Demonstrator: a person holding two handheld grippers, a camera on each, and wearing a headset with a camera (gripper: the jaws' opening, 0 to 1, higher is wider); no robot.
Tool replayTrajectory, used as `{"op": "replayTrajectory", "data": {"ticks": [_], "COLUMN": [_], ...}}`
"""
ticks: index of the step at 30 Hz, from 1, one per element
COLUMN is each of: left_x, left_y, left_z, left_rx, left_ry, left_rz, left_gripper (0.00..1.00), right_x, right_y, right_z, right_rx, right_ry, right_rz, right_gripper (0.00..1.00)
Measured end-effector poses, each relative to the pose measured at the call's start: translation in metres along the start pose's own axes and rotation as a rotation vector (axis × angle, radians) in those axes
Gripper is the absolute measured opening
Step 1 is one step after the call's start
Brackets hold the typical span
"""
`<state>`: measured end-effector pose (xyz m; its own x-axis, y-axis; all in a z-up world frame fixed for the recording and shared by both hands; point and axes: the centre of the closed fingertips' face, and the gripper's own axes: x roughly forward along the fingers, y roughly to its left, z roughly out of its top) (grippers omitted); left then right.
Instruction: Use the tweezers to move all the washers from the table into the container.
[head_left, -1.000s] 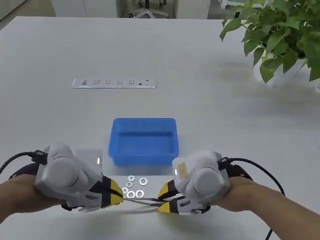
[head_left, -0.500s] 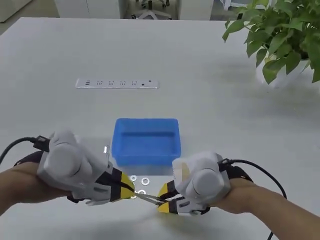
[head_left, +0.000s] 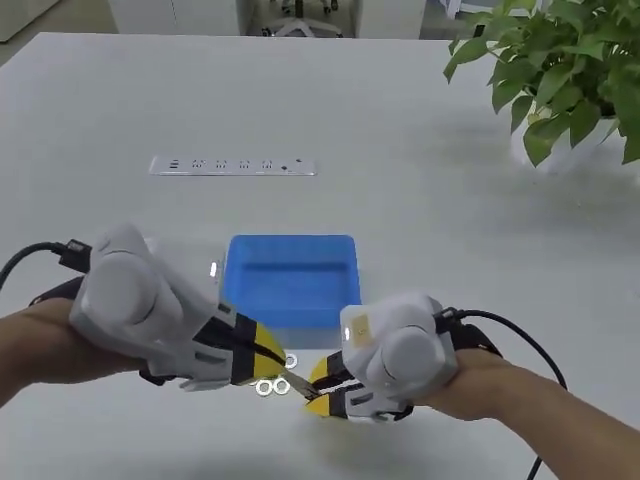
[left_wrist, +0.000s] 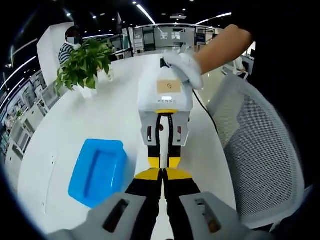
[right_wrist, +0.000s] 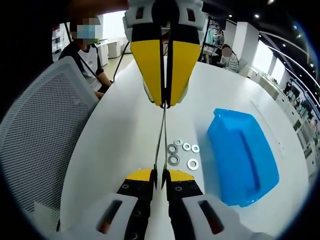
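Note:
Thin metal tweezers (right_wrist: 161, 134) run straight between the two grippers, which face each other tip to tip. My right gripper (right_wrist: 160, 176) is shut on one end, my left gripper (right_wrist: 165, 102) on the other. In the head view the left gripper (head_left: 268, 352) comes from the left and the right gripper (head_left: 317, 386) from the right, with the tweezers (head_left: 296, 379) between them. Several silver washers (right_wrist: 174, 160) lie on the white table beside the tweezers; some washers (head_left: 270, 387) peek out under the grippers. The blue container (head_left: 292, 279) sits empty just beyond them.
A white power strip (head_left: 232, 166) lies further back on the table (head_left: 420, 220). A potted plant (head_left: 565, 70) stands at the far right. A grey mesh chair (right_wrist: 45, 125) is at the table's near edge, with people seated in the background.
The left gripper has lifted and moved right toward the right gripper. The tweezers have risen off the table between them. The head camera shifted slightly.

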<state>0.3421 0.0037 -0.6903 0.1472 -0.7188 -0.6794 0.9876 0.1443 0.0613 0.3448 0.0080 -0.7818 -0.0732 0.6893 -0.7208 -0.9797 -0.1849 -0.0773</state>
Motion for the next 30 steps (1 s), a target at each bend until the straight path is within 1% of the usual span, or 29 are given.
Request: {"op": "replayTrajectory", "data": {"ticks": [6, 13, 15, 18, 23, 27, 30], "left_x": [-0.001, 0.0, 0.001, 0.004, 0.008, 0.012, 0.013], "left_y": [-0.002, -0.004, -0.004, -0.005, -0.007, -0.008, -0.009], "left_z": [0.005, 0.015, 0.017, 0.017, 0.015, 0.013, 0.015], "left_rx": [0.006, 0.005, 0.007, 0.014, 0.019, 0.01, 0.008], "left_ry": [-0.009, -0.043, -0.046, -0.044, -0.038, -0.043, -0.056], "left_rz": [-0.005, -0.011, -0.012, -0.016, -0.025, -0.035, -0.037], "left_gripper": [0.05, 0.05, 0.05, 0.05, 0.05, 0.05, 0.05], "right_x": [0.002, 0.004, 0.005, 0.006, 0.007, 0.007, 0.005], "right_y": [0.001, 0.002, 0.003, 0.004, 0.007, 0.009, 0.009], "right_z": [0.006, 0.014, 0.015, 0.014, 0.008, 0.003, 0.002], "right_rx": [0.004, 0.015, 0.017, 0.014, 0.011, 0.006, 0.015], "right_ry": [-0.013, -0.046, -0.05, -0.049, -0.035, -0.021, -0.028], "right_rz": [0.002, -0.001, 0.0, 0.001, 0.006, 0.009, 0.005], "right_gripper": [0.12, 0.11, 0.11, 0.11, 0.11, 0.11, 0.11]}}
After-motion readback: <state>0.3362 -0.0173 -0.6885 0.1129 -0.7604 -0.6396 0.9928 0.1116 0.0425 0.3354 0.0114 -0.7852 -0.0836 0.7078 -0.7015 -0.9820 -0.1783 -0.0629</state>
